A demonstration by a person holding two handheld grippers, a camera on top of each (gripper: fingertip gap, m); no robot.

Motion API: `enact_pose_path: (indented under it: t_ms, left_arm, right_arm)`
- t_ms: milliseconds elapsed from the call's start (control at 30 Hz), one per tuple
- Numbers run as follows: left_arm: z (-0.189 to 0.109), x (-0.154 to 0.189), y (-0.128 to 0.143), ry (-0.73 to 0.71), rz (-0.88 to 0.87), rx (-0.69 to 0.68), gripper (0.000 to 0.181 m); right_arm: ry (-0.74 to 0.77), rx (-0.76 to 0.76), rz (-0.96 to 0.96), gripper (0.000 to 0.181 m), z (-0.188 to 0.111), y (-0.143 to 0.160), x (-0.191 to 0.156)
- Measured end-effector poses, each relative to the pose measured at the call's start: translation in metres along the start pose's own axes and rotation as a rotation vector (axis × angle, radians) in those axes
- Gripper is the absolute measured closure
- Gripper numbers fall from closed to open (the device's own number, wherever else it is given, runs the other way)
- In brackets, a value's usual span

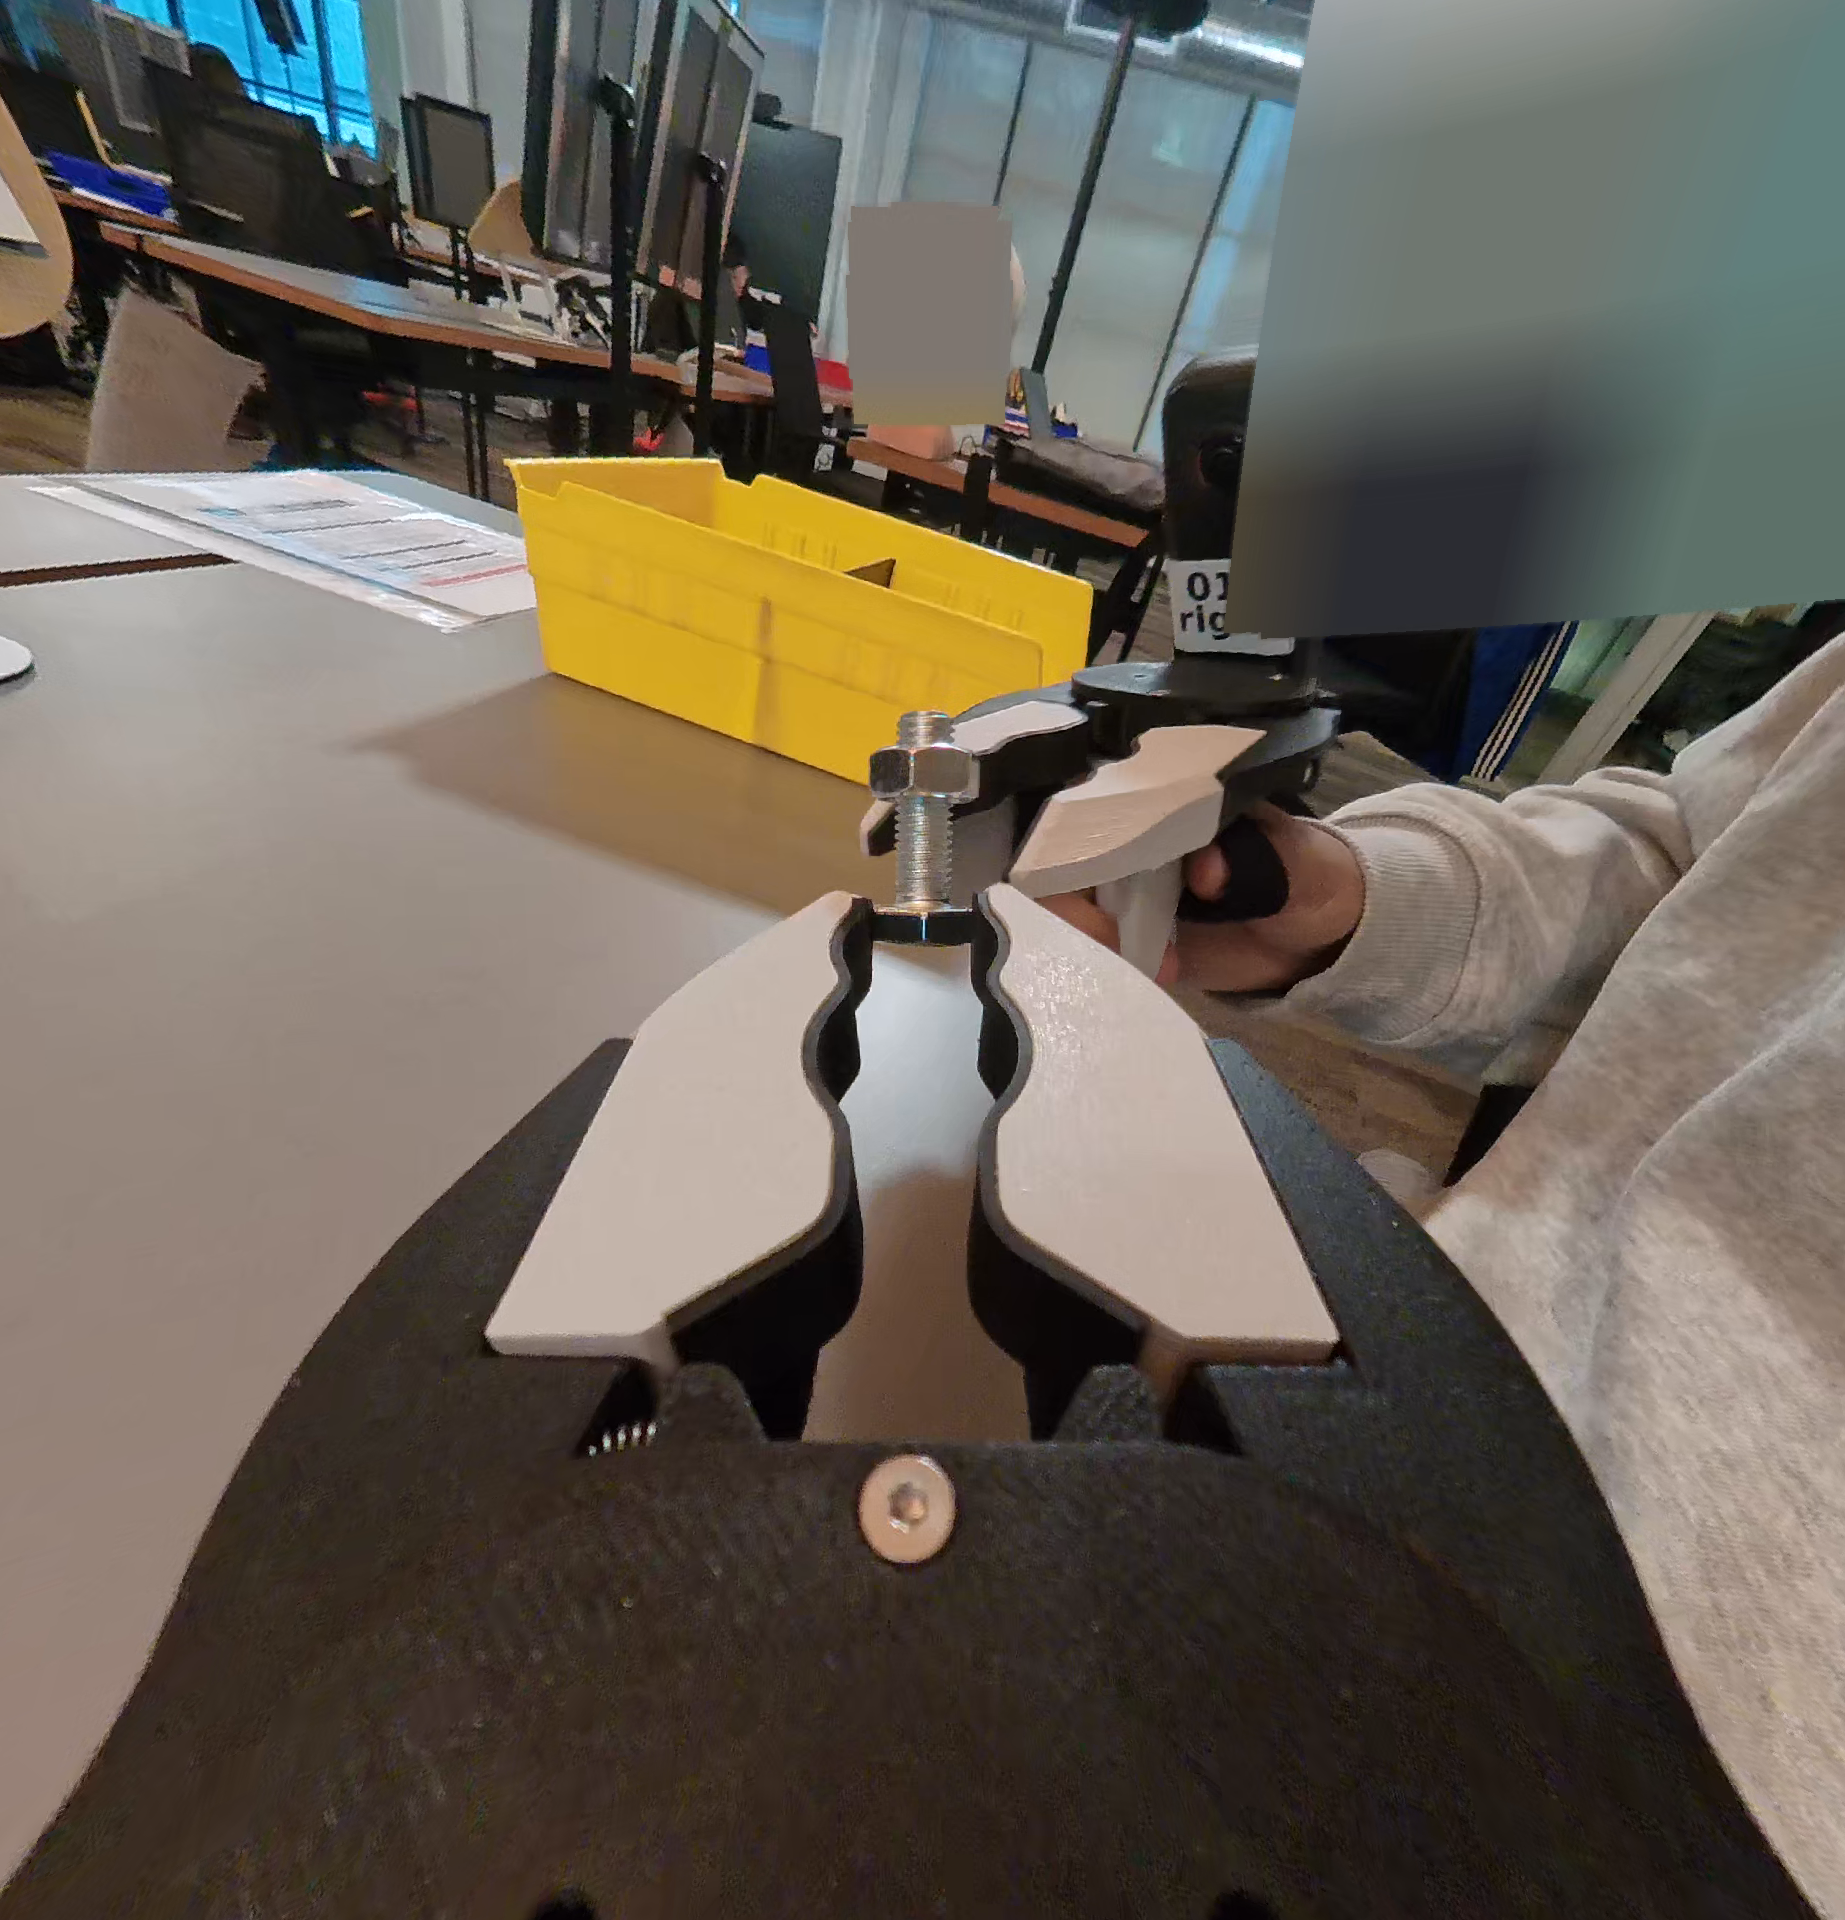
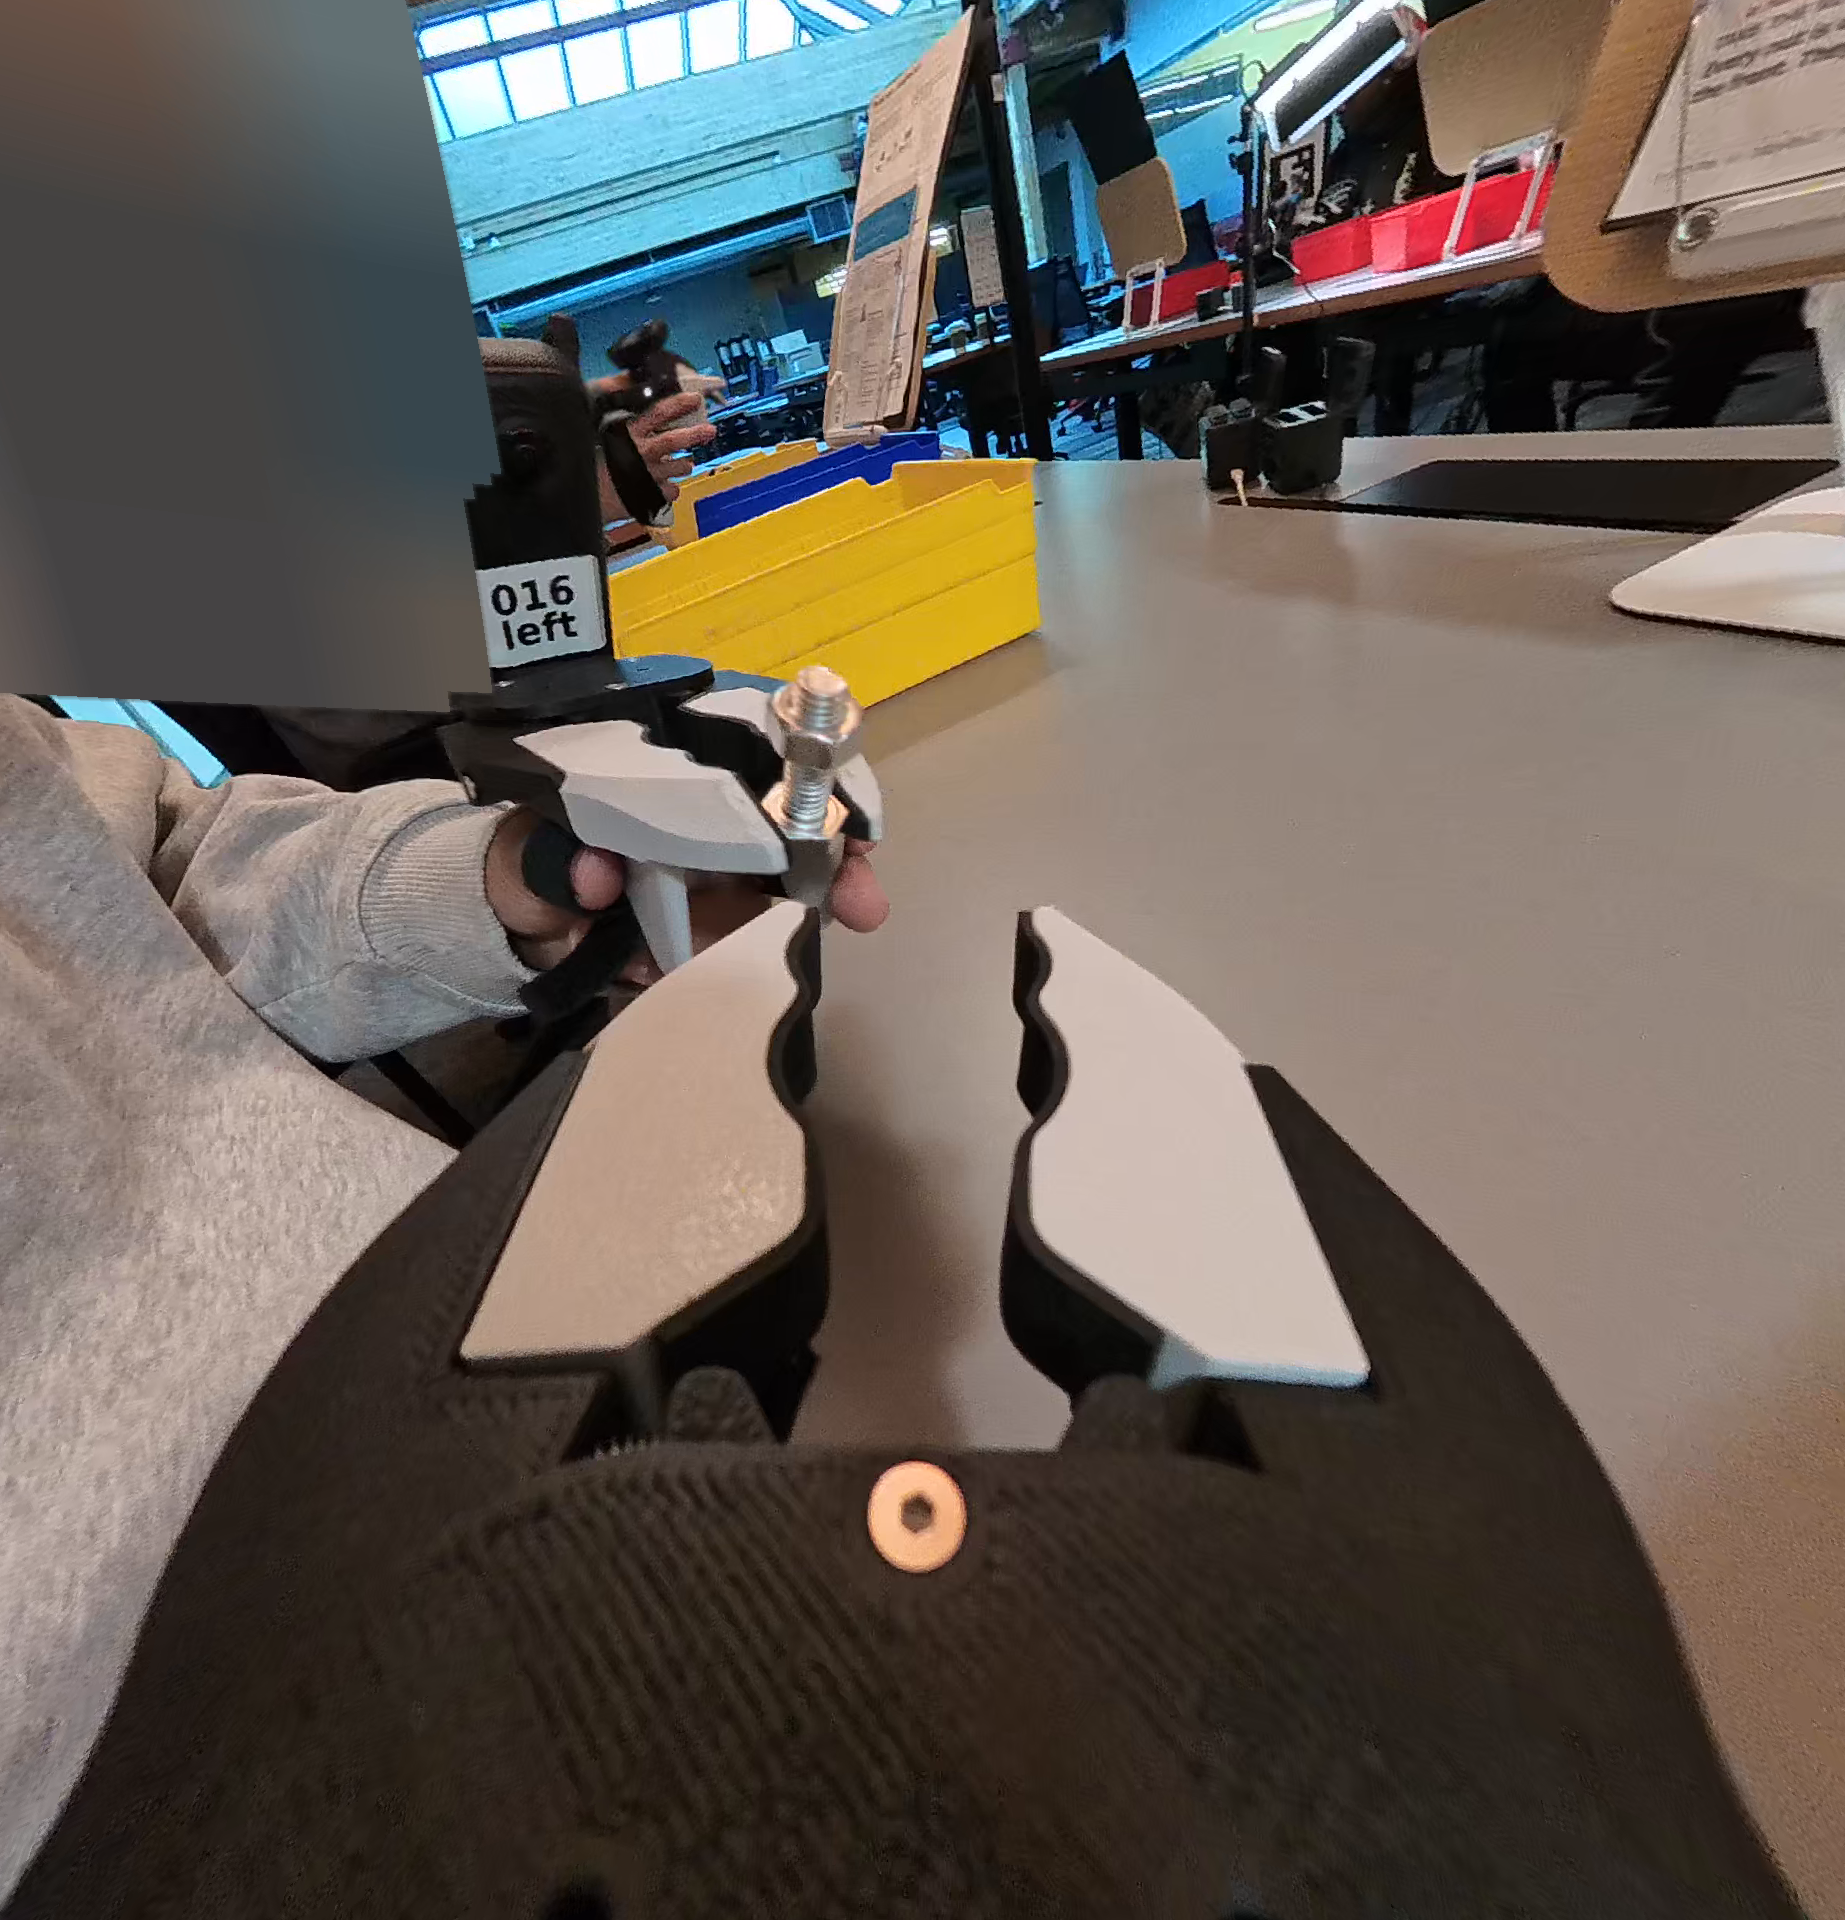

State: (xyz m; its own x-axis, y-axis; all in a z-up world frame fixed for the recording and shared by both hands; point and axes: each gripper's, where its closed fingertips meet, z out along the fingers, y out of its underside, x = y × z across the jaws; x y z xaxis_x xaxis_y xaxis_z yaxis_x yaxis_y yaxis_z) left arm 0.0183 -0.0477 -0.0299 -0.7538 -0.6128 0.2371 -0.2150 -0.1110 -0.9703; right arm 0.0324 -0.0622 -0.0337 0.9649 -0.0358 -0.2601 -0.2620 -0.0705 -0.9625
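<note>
A silver bolt stands upright with a hex nut threaded near its top. My left gripper is shut on the bolt's head and holds it above the grey table. The right wrist view shows the same bolt and nut in the left gripper. My right gripper is open and empty, and the bolt sits just beyond its left fingertip. In the left wrist view the right gripper reaches in from the right at nut height. I cannot tell whether it touches the nut.
A yellow bin stands on the table behind the bolt; it also shows in the right wrist view with a blue bin behind it. A printed sheet lies far left. A white stand base sits far right. Grey sleeves hold both grippers. The grippers are tip to tip, or close to it.
</note>
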Motion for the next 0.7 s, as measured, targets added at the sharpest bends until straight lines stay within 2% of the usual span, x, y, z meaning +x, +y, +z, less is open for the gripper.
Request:
enact_pose_path:
  t_ms: [367, 533, 700]
  left_arm:
    - [0.004, 0.0, 0.011, -0.009, 0.011, -0.053, 0.161]
    - [0.0, -0.015, 0.006, -0.07, -0.005, -0.025, 0.161]
    - [-0.005, -0.033, -0.009, -0.172, -0.014, 0.061, 0.161]
  right_arm:
    - [-0.021, -0.021, -0.075, 0.148, 0.003, 0.003, -0.011]
    - [-0.006, 0.008, -0.04, 0.15, 0.003, -0.001, -0.002]
    - [-0.008, 0.032, -0.012, 0.153, 0.01, -0.003, 0.008]
